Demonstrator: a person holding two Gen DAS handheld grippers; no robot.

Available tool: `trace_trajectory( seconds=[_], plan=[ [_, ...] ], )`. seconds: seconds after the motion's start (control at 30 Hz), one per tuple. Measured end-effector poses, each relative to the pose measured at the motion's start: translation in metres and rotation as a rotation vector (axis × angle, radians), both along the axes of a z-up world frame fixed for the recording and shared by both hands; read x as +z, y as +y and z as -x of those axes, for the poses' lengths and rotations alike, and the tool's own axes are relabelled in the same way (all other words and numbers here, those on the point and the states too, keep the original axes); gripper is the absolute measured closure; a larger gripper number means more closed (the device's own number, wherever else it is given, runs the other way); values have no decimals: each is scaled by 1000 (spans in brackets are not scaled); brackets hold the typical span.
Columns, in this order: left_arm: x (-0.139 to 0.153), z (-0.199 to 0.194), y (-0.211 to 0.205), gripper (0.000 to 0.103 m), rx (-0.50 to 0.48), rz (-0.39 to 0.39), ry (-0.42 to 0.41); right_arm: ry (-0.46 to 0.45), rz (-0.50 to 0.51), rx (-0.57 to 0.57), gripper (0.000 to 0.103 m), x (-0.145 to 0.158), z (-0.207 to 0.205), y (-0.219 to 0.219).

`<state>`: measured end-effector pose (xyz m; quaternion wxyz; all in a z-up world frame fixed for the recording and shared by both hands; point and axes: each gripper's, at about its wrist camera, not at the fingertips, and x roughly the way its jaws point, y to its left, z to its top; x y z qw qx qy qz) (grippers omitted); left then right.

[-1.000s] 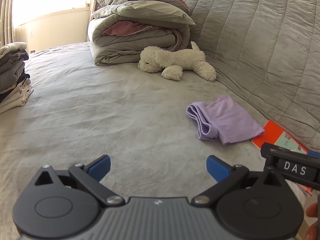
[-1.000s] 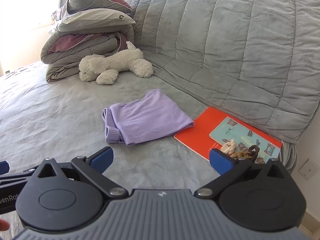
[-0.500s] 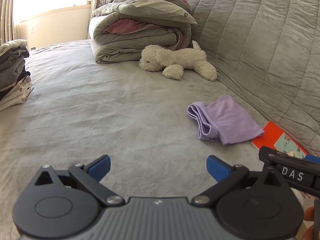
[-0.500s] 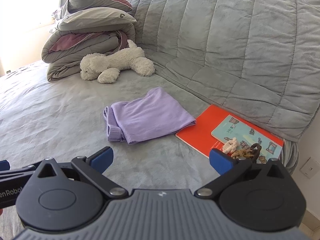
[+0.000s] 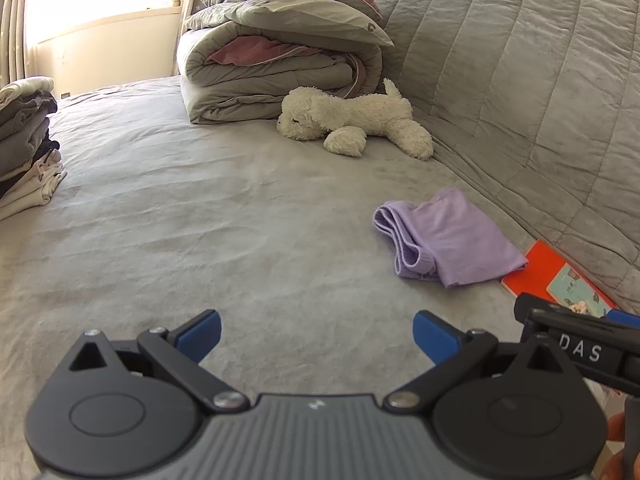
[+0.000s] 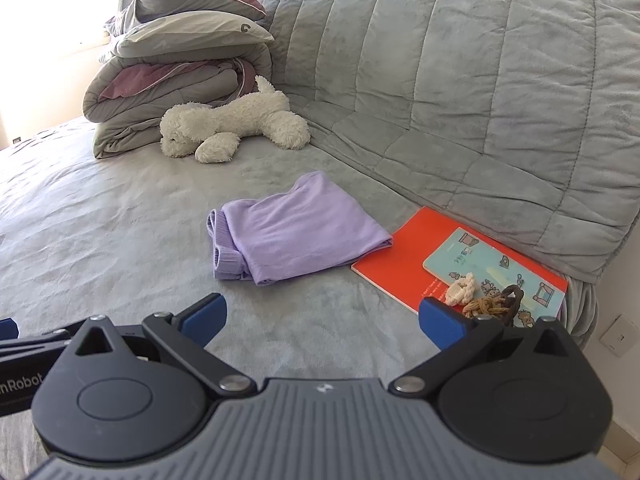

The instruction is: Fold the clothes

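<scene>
A folded lilac garment lies on the grey bed, close to the quilted backrest. My left gripper hovers open over bare bedding, well short and left of it, nothing between its blue pads. My right gripper is open too, just in front of the garment and apart from it. At the left edge of the left wrist view sits a stack of folded clothes.
An orange book with a teal booklet and small knotted trinkets lies right of the garment. A white plush dog rests before a folded duvet and pillows. The quilted backrest rises on the right. A wall socket shows.
Both grippers have drifted slightly, so the garment and plush dog sit a little lower and farther right in the left view. Both stay open; nothing on the bed has moved.
</scene>
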<state>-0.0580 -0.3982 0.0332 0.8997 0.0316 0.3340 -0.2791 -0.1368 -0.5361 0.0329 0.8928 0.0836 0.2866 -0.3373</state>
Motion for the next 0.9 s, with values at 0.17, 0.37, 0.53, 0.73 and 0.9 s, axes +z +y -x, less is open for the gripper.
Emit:
trace_trajectory(
  seconds=[0.17,0.37,0.53,0.73,0.9],
  plan=[
    [-1,0,-2,1,-10,-2,4,3,0,-4,0,-1,0,-1],
    [-1,0,-2,1,-13,1,13,4,-2,-6,0,-1,1,-1],
    [-1,4,-5,1,-24,-14,-24,12,3,-14,0,-2,1,-2],
    [-1,5,-7,1,-32,-17,-27,18,2,-23,0,-3,2,-4],
    [-1,8,-7,1,-29,-20,-45,15,-1,-23,0,-2,3,-4]
  ],
)
